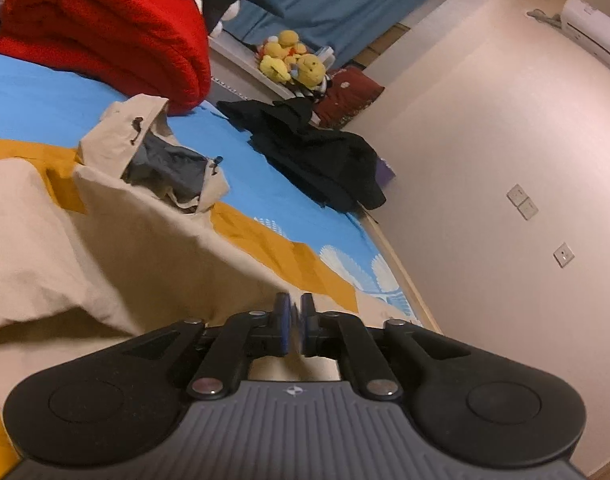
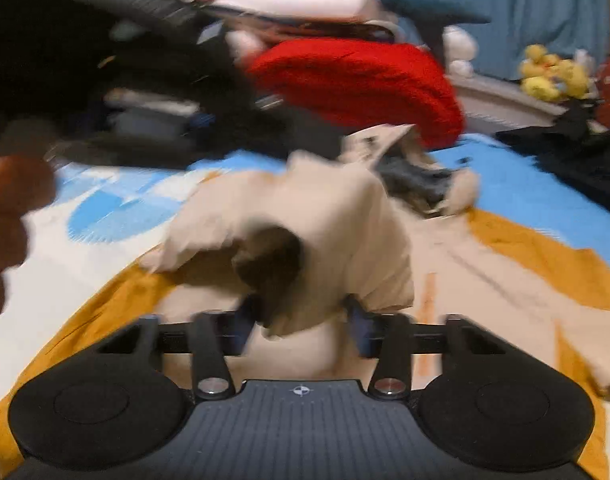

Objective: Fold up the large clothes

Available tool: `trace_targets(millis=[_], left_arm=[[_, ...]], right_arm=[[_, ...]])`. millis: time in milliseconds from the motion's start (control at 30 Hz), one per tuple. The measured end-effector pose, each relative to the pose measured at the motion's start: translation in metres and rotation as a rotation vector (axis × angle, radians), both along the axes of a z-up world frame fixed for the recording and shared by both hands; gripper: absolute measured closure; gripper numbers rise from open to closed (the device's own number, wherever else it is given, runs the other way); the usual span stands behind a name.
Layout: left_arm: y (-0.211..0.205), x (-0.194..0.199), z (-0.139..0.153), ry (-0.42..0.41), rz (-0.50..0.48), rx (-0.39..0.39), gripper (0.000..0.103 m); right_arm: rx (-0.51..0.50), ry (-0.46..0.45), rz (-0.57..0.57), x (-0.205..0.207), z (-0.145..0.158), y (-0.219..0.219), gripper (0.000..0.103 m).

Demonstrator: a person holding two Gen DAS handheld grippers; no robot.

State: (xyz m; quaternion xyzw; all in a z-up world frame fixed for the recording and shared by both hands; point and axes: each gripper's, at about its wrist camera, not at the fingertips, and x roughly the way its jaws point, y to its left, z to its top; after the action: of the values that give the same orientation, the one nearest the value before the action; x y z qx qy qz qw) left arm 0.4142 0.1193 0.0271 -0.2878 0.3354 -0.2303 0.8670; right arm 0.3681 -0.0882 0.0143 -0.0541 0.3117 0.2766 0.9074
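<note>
A large beige jacket (image 1: 117, 248) with orange trim lies spread on the blue patterned bed; its hood (image 1: 157, 156) with grey lining points away from me. My left gripper (image 1: 296, 312) is shut at the jacket's near edge; the blue pads look pressed together, and whether cloth is pinched between them is unclear. In the blurred right wrist view a bunched beige sleeve (image 2: 301, 232) with its dark cuff opening hangs between the spread fingers of my right gripper (image 2: 301, 324), which stands open around it. The jacket body (image 2: 485, 280) lies flat beyond.
A folded red blanket (image 1: 117, 36) sits at the head of the bed, also in the right wrist view (image 2: 365, 80). A black garment (image 1: 317, 152) lies at the bed's right edge by the wall. Yellow plush toys (image 1: 293, 60) sit on the ledge. The other gripper's dark body (image 2: 85, 60) looms upper left.
</note>
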Motion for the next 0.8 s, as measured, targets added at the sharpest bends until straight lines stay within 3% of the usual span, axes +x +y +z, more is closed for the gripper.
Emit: trace_targets(millis=[33, 133, 200, 267, 367, 467, 533, 667, 800], left_arm=[[0.004, -0.001, 0.000, -0.002, 0.015, -0.007, 0.084], [0.023, -0.003, 0.005, -0.017, 0.115, -0.024, 0.080], [0.038, -0.005, 0.007, -0.010, 0.207, -0.024, 0.079], [0.050, -0.006, 0.004, 0.016, 0.309, 0.033, 0.080], [0.058, -0.004, -0.003, 0.084, 0.410, 0.198, 0.079], [0.060, 0.002, -0.015, 0.154, 0.443, 0.371, 0.079], [0.065, 0.003, -0.026, 0.199, 0.448, 0.396, 0.079], [0.068, 0.009, -0.047, 0.263, 0.433, 0.493, 0.076], [0.071, 0.008, -0.061, 0.283, 0.402, 0.611, 0.071]], right_arm=[[0.024, -0.001, -0.025, 0.005, 0.001, -0.005, 0.087], [0.139, 0.012, -0.190, 0.024, 0.009, -0.036, 0.094], [0.192, 0.030, -0.376, 0.041, 0.010, -0.068, 0.095], [0.218, 0.057, -0.533, 0.056, 0.005, -0.100, 0.095], [0.241, 0.110, -0.702, 0.069, -0.005, -0.136, 0.091], [0.277, 0.167, -0.787, 0.078, -0.014, -0.162, 0.090], [0.315, 0.208, -0.806, 0.082, -0.022, -0.171, 0.088], [0.381, 0.339, -0.814, 0.092, -0.043, -0.181, 0.068], [0.414, 0.476, -0.843, 0.098, -0.071, -0.186, 0.066]])
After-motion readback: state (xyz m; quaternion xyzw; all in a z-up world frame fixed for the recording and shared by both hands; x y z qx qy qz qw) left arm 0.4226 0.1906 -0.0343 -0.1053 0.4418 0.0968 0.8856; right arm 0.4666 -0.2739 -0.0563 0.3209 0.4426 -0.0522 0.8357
